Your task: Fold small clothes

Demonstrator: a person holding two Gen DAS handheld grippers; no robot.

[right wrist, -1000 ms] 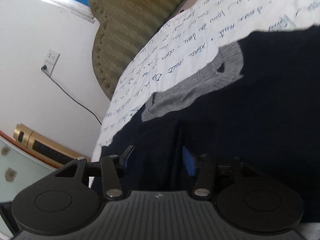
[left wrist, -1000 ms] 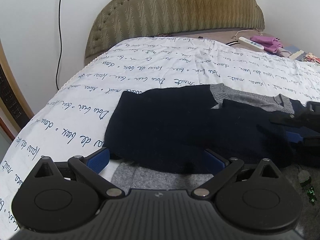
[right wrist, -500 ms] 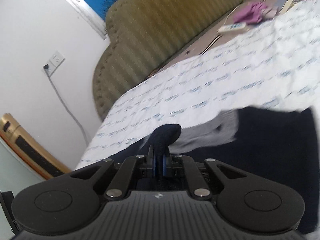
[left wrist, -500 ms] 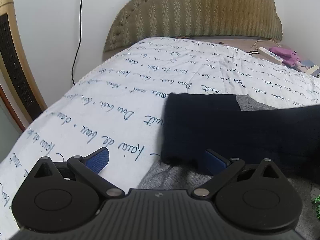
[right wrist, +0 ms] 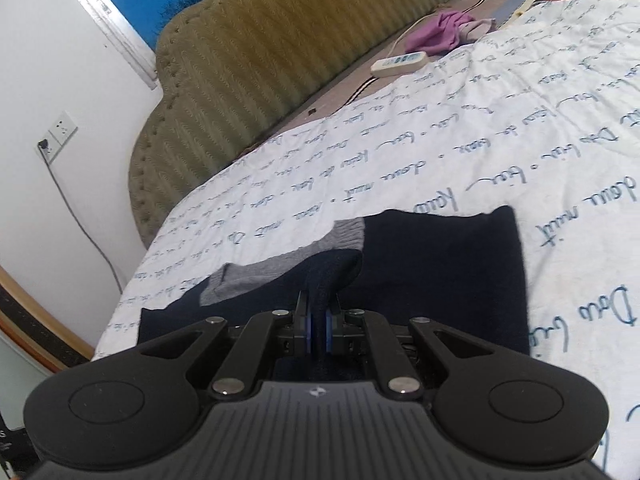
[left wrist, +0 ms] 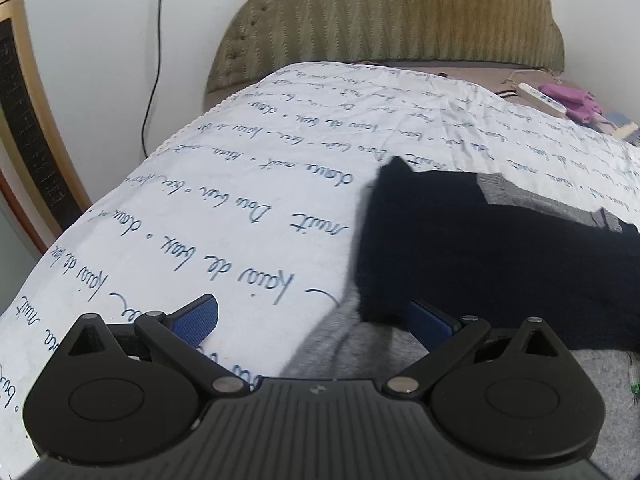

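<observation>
A dark navy knit sweater (left wrist: pixel 500 248) with a grey collar (left wrist: pixel 532 204) and a grey hem (left wrist: pixel 360 352) lies on the white bedspread with blue script (left wrist: pixel 240 208). My left gripper (left wrist: pixel 316 316) is open, low over the grey hem at the sweater's left edge; its right finger sits under a navy fold. In the right wrist view the sweater (right wrist: pixel 440 264) lies folded, its grey collar (right wrist: pixel 280 264) to the left. My right gripper (right wrist: pixel 318 320) is shut on a pinched-up fold of the navy cloth.
An olive padded headboard (left wrist: pixel 384 20) stands at the far end of the bed. A white remote (right wrist: pixel 398 63) and purple cloth (right wrist: pixel 440 32) lie beside it. A wall socket with a black cable (right wrist: pixel 56 140) is on the left wall. The bed's left edge drops off.
My right gripper has closed on the navy cloth and lifted a fold. My left gripper has shifted left along the sweater's edge and stays open.
</observation>
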